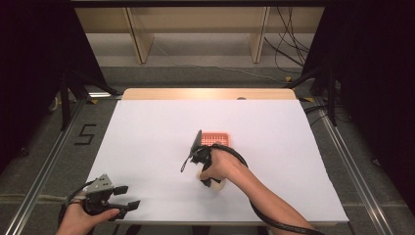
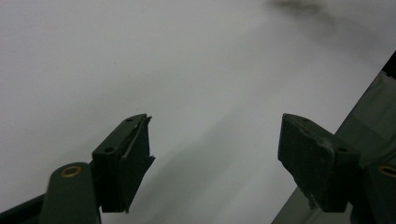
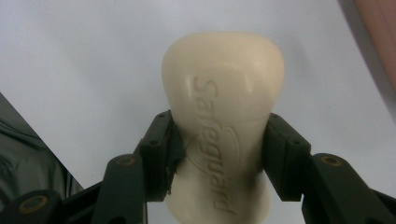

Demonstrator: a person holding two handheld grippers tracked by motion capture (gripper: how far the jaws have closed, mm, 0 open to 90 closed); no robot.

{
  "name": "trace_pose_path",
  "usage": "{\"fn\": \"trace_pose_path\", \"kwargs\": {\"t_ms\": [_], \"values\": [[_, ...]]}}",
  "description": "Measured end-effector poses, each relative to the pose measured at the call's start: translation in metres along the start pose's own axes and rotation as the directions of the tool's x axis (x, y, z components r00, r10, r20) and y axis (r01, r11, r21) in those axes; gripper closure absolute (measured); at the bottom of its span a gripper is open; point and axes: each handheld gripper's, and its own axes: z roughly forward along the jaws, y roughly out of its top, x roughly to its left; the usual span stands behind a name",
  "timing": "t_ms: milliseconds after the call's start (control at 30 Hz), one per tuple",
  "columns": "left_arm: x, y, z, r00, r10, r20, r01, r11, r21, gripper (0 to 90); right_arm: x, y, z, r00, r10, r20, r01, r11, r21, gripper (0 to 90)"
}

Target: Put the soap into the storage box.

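Observation:
A cream bar of soap with raised lettering sits between the two black jaws of my right gripper, which press on its narrow waist. In the high view the right gripper points down near the table's middle, with the soap pale beneath the hand. Just behind it stands a pink slotted soap dish. My left gripper rests at the front left corner of the white table, jaws wide apart. Between its fingers there is nothing but white surface.
The table's front edge runs just below both hands, and its left edge lies close to the left gripper. Metal rails, cables and dark curtains flank the table. A pink edge of the dish shows at the right gripper view's top right.

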Motion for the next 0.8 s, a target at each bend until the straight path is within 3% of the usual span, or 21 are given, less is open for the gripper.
{"fn": "trace_pose_path", "kwargs": {"t_ms": [100,133,167,300,367,400,533,600,800], "values": [[0.0,0.0,0.0,1.0,0.001,0.001,-0.001,1.0,0.0,24.8,-0.002,0.001,0.001,0.9999,-0.012,-0.006,0.012,1.0,-0.007,50.5],[0.0,0.0,0.0,1.0,0.0,-0.002,0.0,1.0,-0.003,24.8,-0.002,0.001,0.001,1.0,0.005,-0.008,-0.005,1.0,0.001,50.5],[0.0,0.0,0.0,1.0,-0.002,0.001,0.002,1.0,-0.006,24.8,-0.004,0.001,0.001,0.9998,-0.017,0.004,0.017,1.0,-0.01,50.5],[-0.001,0.0,-0.001,0.9998,-0.02,0.006,0.02,0.9998,-0.002,24.8,-0.006,0.001,0.0,0.9999,-0.015,0.006,0.015,1.0,-0.011,50.5],[0.0,0.0,-0.001,1.0,-0.005,0.001,0.005,1.0,-0.006,24.8,-0.005,0.0,-0.002,0.9998,0.018,0.004,-0.018,1.0,-0.001,50.5],[-0.001,0.0,-0.001,0.9998,-0.019,0.002,0.019,0.9998,-0.005,24.8,-0.007,0.001,-0.002,1.0,-0.005,0.002,0.005,1.0,-0.013,50.5],[-0.001,0.0,-0.001,0.9998,-0.021,0.005,0.021,0.9998,-0.003,24.8,-0.009,0.001,-0.004,0.9999,0.002,-0.011,-0.002,1.0,-0.011,50.5],[0.0,0.0,-0.001,1.0,-0.005,0.0,0.005,1.0,-0.006,24.8,-0.01,0.002,-0.005,0.9998,-0.009,0.019,0.009,1.0,-0.011,50.5],[-0.001,0.0,0.0,0.9996,-0.027,0.002,0.027,0.9995,-0.015,24.8,-0.012,0.002,-0.007,0.9998,0.001,0.019,-0.001,1.0,-0.01,50.5]]}}
